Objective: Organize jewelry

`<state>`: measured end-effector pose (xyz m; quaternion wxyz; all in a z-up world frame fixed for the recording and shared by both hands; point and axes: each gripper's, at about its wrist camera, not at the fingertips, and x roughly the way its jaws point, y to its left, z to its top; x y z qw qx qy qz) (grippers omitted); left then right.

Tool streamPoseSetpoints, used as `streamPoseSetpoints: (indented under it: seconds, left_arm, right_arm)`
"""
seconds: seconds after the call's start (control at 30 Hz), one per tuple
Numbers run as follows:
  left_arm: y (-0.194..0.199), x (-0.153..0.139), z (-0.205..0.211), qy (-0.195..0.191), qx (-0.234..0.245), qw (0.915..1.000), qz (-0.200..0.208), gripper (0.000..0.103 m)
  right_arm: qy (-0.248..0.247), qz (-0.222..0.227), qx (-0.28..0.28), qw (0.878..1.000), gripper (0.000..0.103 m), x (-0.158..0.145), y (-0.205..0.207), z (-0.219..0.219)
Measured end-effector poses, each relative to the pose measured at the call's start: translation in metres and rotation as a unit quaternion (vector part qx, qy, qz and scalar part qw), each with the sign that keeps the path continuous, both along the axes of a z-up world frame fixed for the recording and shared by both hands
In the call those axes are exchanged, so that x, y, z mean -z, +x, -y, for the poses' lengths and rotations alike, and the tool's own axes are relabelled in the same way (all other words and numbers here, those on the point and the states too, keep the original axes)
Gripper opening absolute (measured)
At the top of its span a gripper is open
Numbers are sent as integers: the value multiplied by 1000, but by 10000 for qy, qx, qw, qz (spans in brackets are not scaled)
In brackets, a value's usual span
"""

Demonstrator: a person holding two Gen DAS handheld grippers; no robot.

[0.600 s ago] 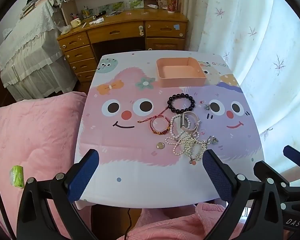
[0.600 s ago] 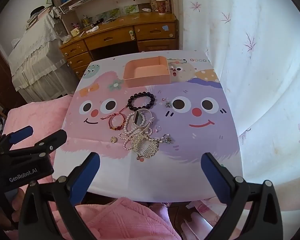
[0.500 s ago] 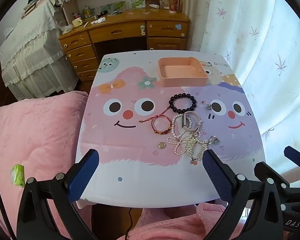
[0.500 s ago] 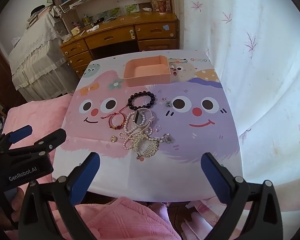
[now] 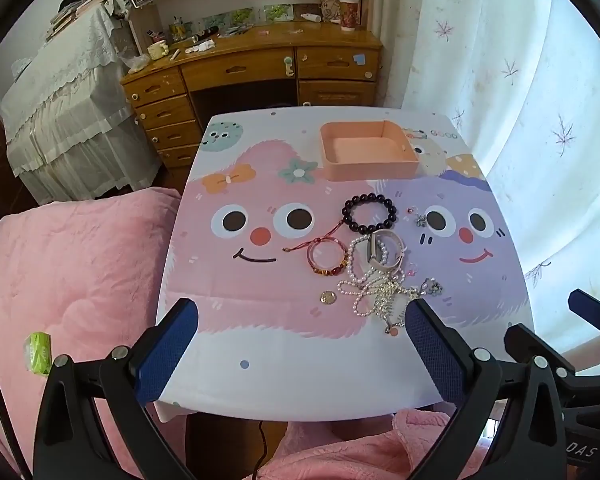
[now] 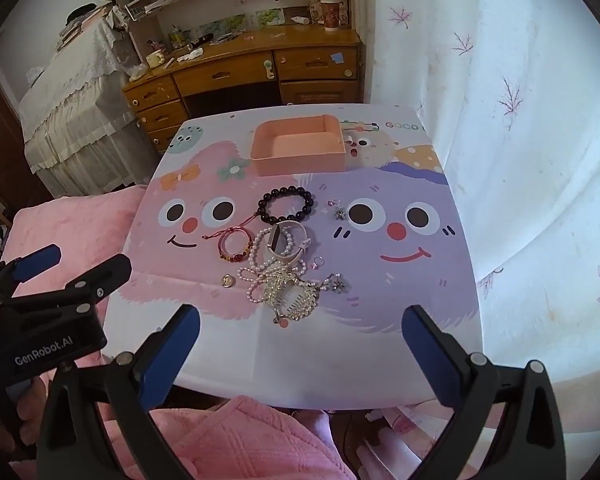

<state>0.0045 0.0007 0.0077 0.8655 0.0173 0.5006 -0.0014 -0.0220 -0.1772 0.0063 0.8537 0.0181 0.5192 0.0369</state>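
A heap of jewelry lies mid-table: a black bead bracelet [image 5: 369,213] [image 6: 286,204], a red cord bracelet [image 5: 327,257] [image 6: 233,245], a white watch band [image 5: 385,254] [image 6: 288,245], pearl strands [image 5: 360,292] [image 6: 260,276], a silver comb [image 6: 292,296], a gold coin [image 5: 328,297] [image 6: 227,281] and small rings [image 6: 337,209]. An empty pink tray [image 5: 370,168] [image 6: 300,163] stands behind them. My left gripper [image 5: 300,344] and right gripper [image 6: 300,344] hang open above the near table edge, nothing between their fingers.
The small table [image 5: 300,384] carries a cartoon-face cover. A pink quilt [image 5: 72,280] lies to its left and below. Behind stands a wooden desk [image 5: 256,68] with drawers; a white curtain [image 5: 520,100] hangs at the right. The left gripper's body [image 6: 44,320] shows at the right wrist view's left.
Both views have tilted slightly, so the table and jewelry sit a little lower in frame. Both grippers stay wide open.
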Motion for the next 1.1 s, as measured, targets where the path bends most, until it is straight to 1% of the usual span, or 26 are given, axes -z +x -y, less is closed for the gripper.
streamPoseSetpoints:
  seconds: [0.13, 0.2, 0.53, 1.1]
  left_arm:
    - [3, -4, 2, -7, 82, 9999, 71, 102]
    - [5, -6, 4, 50, 120, 9999, 106, 102]
    - [12, -5, 8, 102, 228, 9994, 239, 102]
    - [24, -5, 1, 130, 199, 9993, 299, 102]
  right_arm:
    - [30, -11, -31, 10000, 102, 1, 5, -1]
    - [56, -1, -22, 10000, 102, 0, 7, -1]
    - [73, 101, 80, 9999, 102, -2, 15, 1]
    - [88, 268, 140, 9995, 102, -5, 23, -2]
